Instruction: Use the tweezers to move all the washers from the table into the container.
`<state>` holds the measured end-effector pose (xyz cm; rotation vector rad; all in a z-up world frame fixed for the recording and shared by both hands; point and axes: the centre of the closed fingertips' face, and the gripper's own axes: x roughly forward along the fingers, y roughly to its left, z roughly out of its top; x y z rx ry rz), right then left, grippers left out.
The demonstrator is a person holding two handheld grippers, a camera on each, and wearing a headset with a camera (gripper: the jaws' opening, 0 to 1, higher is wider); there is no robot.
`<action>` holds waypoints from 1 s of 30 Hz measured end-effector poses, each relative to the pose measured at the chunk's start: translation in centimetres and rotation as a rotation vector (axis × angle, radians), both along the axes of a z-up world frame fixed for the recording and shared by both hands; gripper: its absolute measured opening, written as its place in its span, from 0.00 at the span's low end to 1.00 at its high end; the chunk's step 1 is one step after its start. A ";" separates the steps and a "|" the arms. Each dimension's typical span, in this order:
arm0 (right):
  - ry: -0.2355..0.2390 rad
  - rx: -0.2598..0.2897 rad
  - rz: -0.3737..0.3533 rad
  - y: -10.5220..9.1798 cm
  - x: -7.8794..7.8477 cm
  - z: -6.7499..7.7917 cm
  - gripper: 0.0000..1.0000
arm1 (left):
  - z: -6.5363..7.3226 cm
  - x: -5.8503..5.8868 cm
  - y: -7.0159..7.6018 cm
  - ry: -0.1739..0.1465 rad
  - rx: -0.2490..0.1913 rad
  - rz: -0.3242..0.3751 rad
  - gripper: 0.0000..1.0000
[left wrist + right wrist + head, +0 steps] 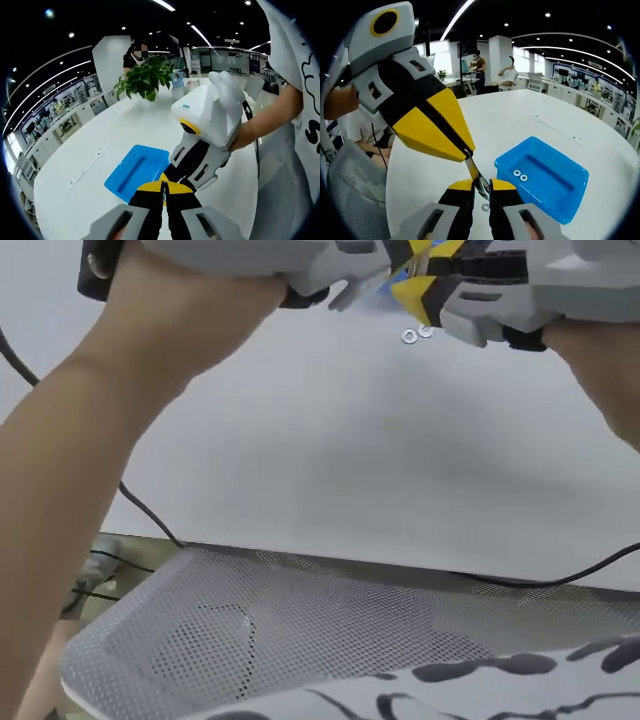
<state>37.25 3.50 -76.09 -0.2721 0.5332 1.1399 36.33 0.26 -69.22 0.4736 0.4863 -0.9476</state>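
Right gripper view, nearest: right gripper (482, 189), jaws drawn in onto the tweezers (477, 176), a narrow slit left between the yellow tips. One washer (485, 207) on the table (415, 170), just off the tweezer tips. Next out: left gripper (468, 151), jaws pressed together on the tool's other end, so both claws share it. Beyond: blue container (570, 197), two washers (520, 175) lying inside. Head view: loose washers (416, 334) on the white top beside the grippers.

Step, as judged: pick-up of a table washer. The next move calls for tips lowered astride the ring, a light squeeze, then a level carry over the container rim.
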 end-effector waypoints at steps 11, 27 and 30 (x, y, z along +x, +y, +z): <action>0.036 -0.031 -0.001 -0.4 -0.1 -1.7 0.07 | -1.5 -0.2 -0.3 0.029 0.011 -0.003 0.00; 0.030 -0.031 0.006 -0.3 -0.1 -2.0 0.06 | -2.0 0.1 0.0 0.051 -0.010 0.029 0.00; -0.001 -0.066 0.024 -0.4 -0.1 -2.0 0.05 | -2.0 0.0 -0.2 0.052 0.004 0.016 0.00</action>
